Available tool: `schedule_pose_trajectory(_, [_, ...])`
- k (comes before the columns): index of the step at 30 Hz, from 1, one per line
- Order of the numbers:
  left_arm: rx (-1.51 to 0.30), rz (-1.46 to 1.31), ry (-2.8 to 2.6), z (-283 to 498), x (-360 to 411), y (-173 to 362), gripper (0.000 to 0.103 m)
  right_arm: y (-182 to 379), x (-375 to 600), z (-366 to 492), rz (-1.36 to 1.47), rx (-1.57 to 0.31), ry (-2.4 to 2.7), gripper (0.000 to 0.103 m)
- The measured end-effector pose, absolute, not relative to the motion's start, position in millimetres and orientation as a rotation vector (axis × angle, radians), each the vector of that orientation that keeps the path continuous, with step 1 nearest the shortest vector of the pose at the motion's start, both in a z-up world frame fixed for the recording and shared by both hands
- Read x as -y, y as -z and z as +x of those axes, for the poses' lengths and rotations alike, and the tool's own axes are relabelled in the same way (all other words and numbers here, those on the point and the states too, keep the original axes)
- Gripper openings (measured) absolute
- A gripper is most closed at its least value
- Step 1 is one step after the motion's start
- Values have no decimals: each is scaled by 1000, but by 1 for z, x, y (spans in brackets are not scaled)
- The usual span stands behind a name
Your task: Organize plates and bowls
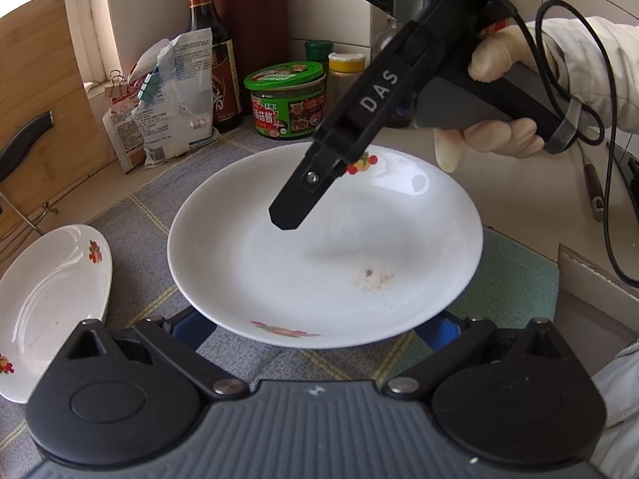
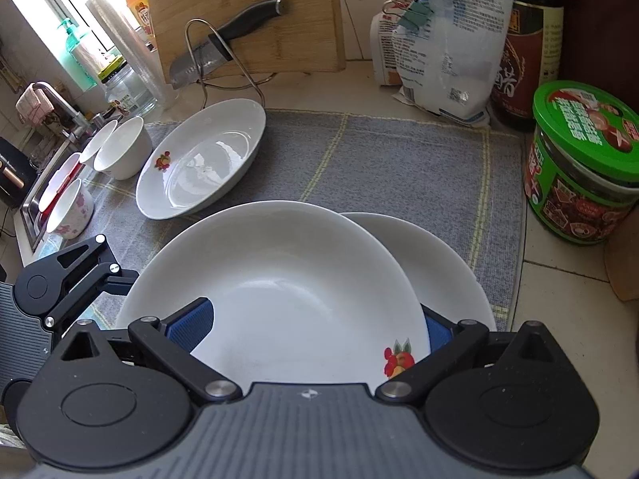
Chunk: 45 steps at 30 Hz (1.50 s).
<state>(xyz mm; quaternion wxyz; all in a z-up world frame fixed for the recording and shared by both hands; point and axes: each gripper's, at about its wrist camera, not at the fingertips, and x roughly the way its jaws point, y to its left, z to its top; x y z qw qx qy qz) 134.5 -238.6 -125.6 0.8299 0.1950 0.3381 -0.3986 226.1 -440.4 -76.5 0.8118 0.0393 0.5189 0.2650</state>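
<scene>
A white plate [image 1: 319,263] with fruit prints lies in the middle of the grey mat [image 1: 131,235]. In the right wrist view it [image 2: 287,287] sits over a second white plate [image 2: 455,267]. My left gripper [image 1: 315,331] is open, with both blue pads wide apart and half hidden under the plate's near rim. My right gripper [image 2: 313,331] is open too and straddles the opposite rim. Its left pad [image 2: 191,325] shows over the plate, and its right pad [image 2: 437,333] sits behind the rim. From the left wrist view its finger [image 1: 287,215] hangs just above the plate.
A third fruit-print plate [image 2: 199,159] lies on the mat by a wire rack. White bowls [image 2: 124,147] and a flowered bowl [image 2: 70,207] stand near the sink [image 2: 36,199]. A cutting board with knife [image 2: 239,16], bags, a sauce bottle and a green-lidded jar [image 2: 579,163] line the back and right.
</scene>
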Motion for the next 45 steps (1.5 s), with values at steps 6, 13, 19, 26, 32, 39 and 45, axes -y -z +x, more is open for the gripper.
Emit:
schedule_pose_trajectory(6, [-736,430,844,140,243,129,102,83,446,228,110,-1114,-560,103])
schedule_pose_trajectory(13, [-746,438,854,144,246,131,102,88,451,229,120,-1118,-549,103])
schedule_pose_trajectory(19, [-749,448,862,146,248,133,102,92,452,228,113,-1121,-534,103])
schedule_pose_trajectory(26, [-753,473,870,147,252,133,103,90,455,227,118,-1116,-521,103])
schedule_pose_trajectory(32, [-761,481,884,149,255,133,103,89,457,224,119,-1120,-505,103])
schedule_pose_trajectory(39, [-769,478,896,150,255,133,102,87,459,222,118,-1120,-480,103])
schedule_pose_trajectory(45, [-767,478,898,149,253,131,102,86,461,221,120,-1118,-470,103])
